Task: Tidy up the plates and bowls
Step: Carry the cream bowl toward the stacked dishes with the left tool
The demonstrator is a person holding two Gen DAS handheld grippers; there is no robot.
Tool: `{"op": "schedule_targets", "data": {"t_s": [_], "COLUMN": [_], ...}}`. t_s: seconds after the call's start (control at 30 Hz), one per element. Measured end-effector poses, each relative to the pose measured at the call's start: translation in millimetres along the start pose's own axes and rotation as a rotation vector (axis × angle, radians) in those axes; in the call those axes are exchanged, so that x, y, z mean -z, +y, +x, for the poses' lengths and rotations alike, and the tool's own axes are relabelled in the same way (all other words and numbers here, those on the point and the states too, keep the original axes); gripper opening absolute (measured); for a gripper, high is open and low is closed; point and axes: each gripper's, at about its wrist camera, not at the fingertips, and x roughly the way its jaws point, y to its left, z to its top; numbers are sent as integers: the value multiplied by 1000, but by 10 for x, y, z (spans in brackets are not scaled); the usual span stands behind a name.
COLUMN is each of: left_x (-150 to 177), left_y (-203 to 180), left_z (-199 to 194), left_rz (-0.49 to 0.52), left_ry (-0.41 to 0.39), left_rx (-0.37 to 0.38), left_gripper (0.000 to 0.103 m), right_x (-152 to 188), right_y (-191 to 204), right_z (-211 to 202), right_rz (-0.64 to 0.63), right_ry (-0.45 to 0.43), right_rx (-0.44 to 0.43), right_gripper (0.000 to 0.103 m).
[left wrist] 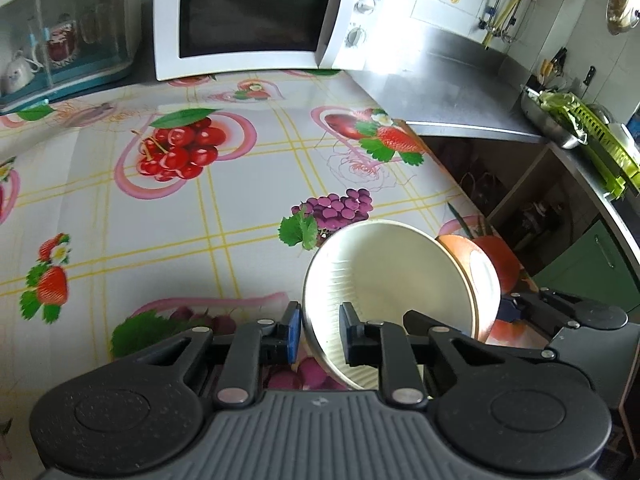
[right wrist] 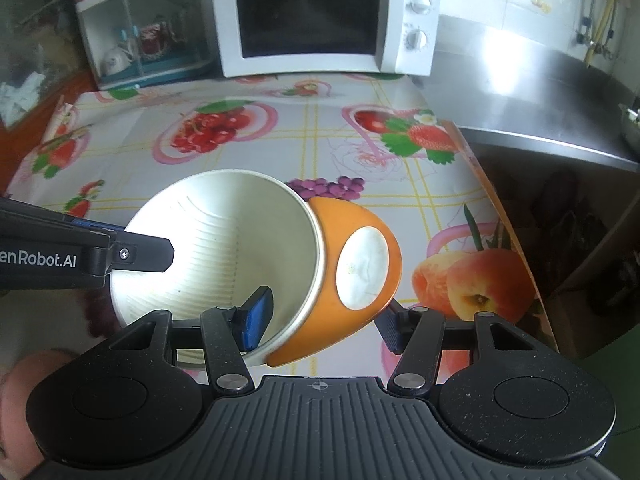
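Both my tongs clamp the orange bowl's [right wrist: 352,264] rim, bowl tipped sideways, mouth facing left, foot right: left gripper [left wrist: 320,334], right gripper [right wrist: 320,326].

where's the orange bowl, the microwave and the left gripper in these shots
orange bowl [right wrist: 352,232]: right wrist view, on its orange outer wall
microwave [left wrist: 256,16]: left wrist view, on its dark door window
left gripper [left wrist: 320,330]: left wrist view, midway between its fingertips, at the bowl's rim
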Motion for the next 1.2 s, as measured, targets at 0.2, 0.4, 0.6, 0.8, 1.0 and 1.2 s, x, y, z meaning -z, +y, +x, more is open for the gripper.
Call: {"op": "schedule_targets", "data": {"t_s": [0.2, 0.4, 0.6, 0.8, 1.0, 1.2], "left_x": [200, 462, 750, 999, 1153, 1222], "left_y": [43, 143, 285, 409, 507, 551], "left_z": [-419, -828, -1121, -1206, -1164, -1110], "left_rz": [-21, -48, -79, -112, -141, -157], "left_ry": [-34, -64, -74, -51, -20, -1], "left_rx": [-8, -25, -39, -59, -61, -61], "left_gripper": [19, 19, 20, 21, 21, 21], "right_x": [100, 260, 423, 583, 697, 764], "right_y": [236, 481, 701, 845, 903, 932], "right_z": [-346, -589, -714, -635, -564, -527], "right_rz": [-43, -78, -116, -139, -148, -153], "right_ry": [-33, -50, -51, -11, 20, 36], "right_rx": [-20, -51, -83, -107, -114, -116], "right_gripper": [57, 57, 57, 57, 57, 57]}}
